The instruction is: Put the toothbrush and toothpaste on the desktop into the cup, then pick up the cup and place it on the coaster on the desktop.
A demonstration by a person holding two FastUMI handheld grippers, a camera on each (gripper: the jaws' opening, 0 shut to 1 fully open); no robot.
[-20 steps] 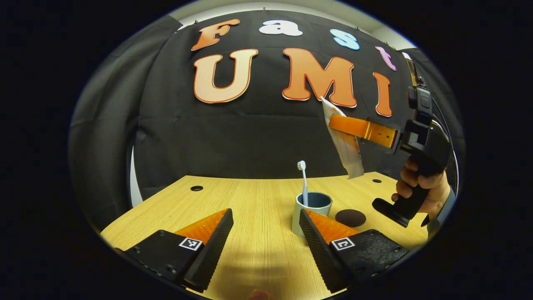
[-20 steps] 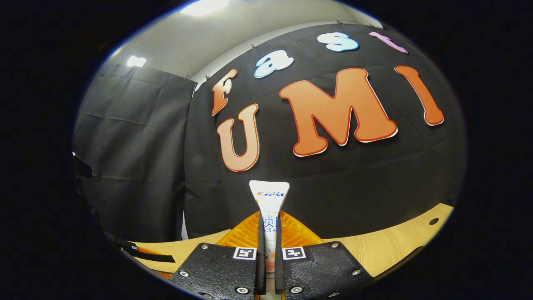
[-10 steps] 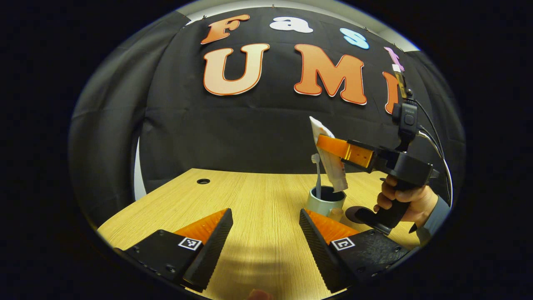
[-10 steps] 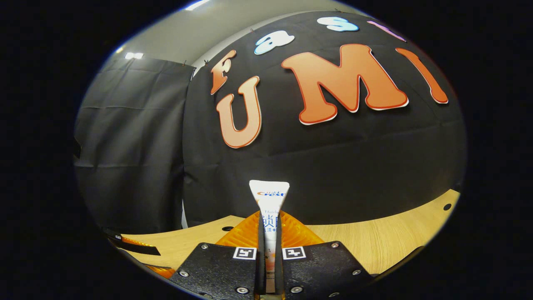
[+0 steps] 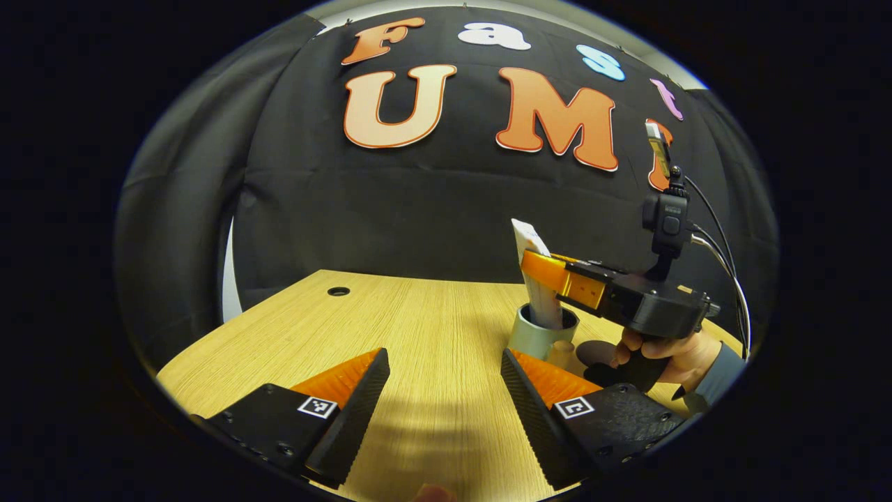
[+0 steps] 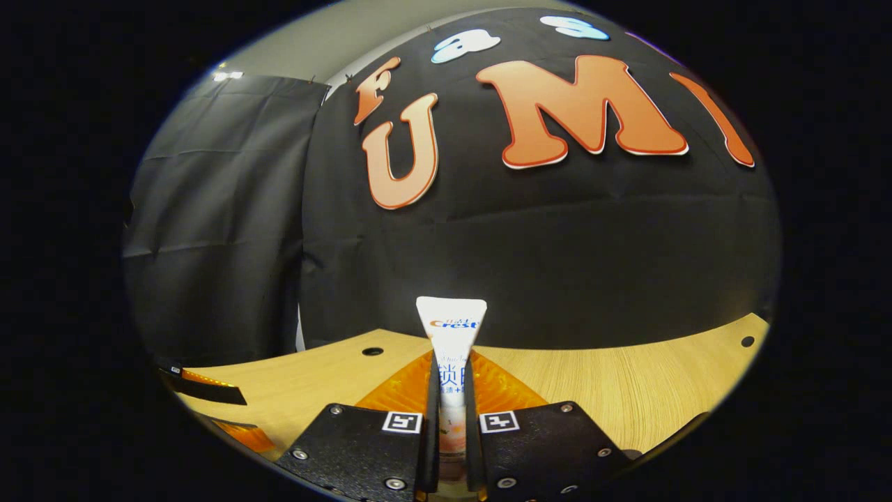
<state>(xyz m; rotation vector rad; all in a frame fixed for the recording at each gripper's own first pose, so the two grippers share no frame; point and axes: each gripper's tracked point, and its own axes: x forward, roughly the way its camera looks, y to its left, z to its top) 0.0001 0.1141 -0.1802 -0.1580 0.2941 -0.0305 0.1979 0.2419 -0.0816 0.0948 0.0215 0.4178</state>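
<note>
In the left gripper view a pale cup (image 5: pixel 529 339) stands on the wooden desktop (image 5: pixel 418 328), right of middle. The white toothpaste tube (image 5: pixel 543 307) hangs nearly upright with its lower end inside the cup's mouth. My right gripper (image 5: pixel 541 269), held by a hand (image 5: pixel 669 355), is shut on the tube's middle. The toothbrush is hidden. A dark round coaster (image 5: pixel 591 351) lies just right of the cup. My left gripper (image 5: pixel 446 390) is open near the front edge, nothing between its fingers. In the right gripper view the toothpaste tube (image 6: pixel 451 335) sticks up from my right gripper (image 6: pixel 451 418).
Small round holes sit in the desktop at the far left (image 5: pixel 339 291) and, in the right gripper view, near the back (image 6: pixel 372 351) and right (image 6: pixel 747 341). A small tan part (image 5: pixel 561 352) sits at the cup's right side. The booth's cloth wall runs behind the table.
My right gripper has come down and leftward with the toothpaste, whose lower end has gone from above the cup into its mouth. The toothbrush head has gone out of sight behind the tube.
</note>
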